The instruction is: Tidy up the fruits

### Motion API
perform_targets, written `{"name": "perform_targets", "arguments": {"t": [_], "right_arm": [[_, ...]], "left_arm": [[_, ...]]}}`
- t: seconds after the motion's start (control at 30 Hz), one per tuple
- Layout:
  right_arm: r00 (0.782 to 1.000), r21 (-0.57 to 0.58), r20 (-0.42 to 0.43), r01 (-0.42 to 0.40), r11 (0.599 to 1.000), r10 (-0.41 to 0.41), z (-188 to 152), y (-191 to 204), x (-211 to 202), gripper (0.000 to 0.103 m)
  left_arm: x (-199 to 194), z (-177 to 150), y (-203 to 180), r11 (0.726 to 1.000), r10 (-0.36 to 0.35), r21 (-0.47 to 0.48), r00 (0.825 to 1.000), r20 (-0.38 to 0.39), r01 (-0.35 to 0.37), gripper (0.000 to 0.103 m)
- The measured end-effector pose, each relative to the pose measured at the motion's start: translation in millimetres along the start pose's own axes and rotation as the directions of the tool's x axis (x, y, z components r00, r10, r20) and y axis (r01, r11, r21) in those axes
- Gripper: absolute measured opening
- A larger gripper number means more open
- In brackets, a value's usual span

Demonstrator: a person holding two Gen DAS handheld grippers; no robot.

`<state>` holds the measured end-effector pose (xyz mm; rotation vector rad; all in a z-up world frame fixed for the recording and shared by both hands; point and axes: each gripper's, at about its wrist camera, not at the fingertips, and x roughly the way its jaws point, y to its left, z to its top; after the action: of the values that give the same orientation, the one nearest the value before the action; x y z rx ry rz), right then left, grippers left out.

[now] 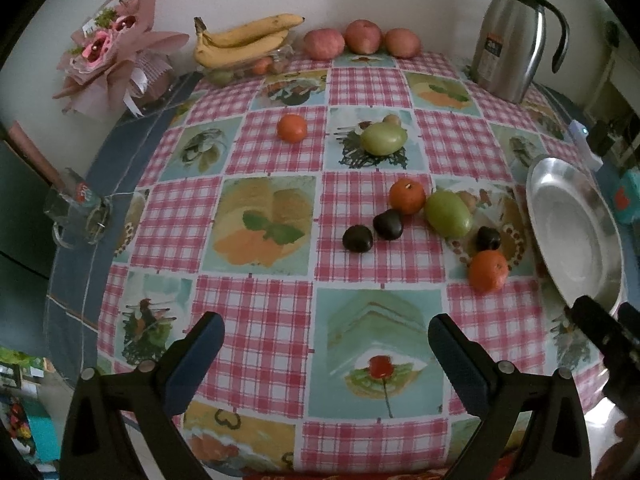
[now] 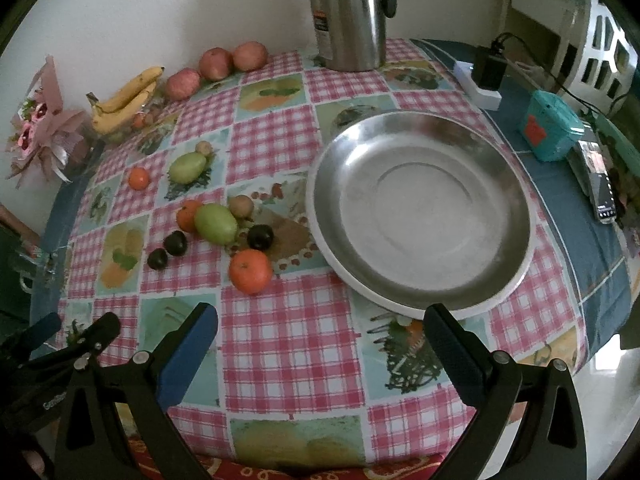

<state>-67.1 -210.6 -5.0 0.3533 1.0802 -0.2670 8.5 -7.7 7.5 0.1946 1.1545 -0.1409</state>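
steel jug, bouquet, teal box on tablecloth.

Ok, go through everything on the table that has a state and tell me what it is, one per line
Left hand-held gripper: open, holding nothing.
Right hand-held gripper: open, holding nothing.
Metal dish: empty, upright on the table.
Thermos jug: upright, lid shut.
Nearest orange: loose on the cloth, outside the dish.
Bananas: one bunch, at the wall.
Apples: three in a row at the wall.

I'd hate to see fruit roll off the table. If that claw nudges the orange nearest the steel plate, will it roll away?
Probably a little: the orange looks round and sits free on flat cloth. The plate rim beside it might stop it. Its skin looks firm enough to grip.
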Motion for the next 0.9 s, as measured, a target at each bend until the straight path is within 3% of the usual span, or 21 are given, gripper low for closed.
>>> {"name": "perform_targets", "arguments": {"t": [0.37,0.67,0.9], "right_arm": [[0.998,-0.006,0.066,0.005,1.000,-0.004,36,15,-22,0.103],[1.000,0.014,0.028,0.000,1.000,0.000,70,26,-8,0.103],[0.998,0.032,-0.069,0.008,0.999,-0.005,85,40,29,0.103]], "left_arm": [[-26,51,9,0.996,0.024,-0.093,0.996,0.085,-0.016,0.103],[-9,79,4,0.992,0.055,-0.118,0.996,0.064,-0.048,0.103],[15,91,19,0.983,0.062,-0.176,0.997,0.038,-0.054,0.103]]}}
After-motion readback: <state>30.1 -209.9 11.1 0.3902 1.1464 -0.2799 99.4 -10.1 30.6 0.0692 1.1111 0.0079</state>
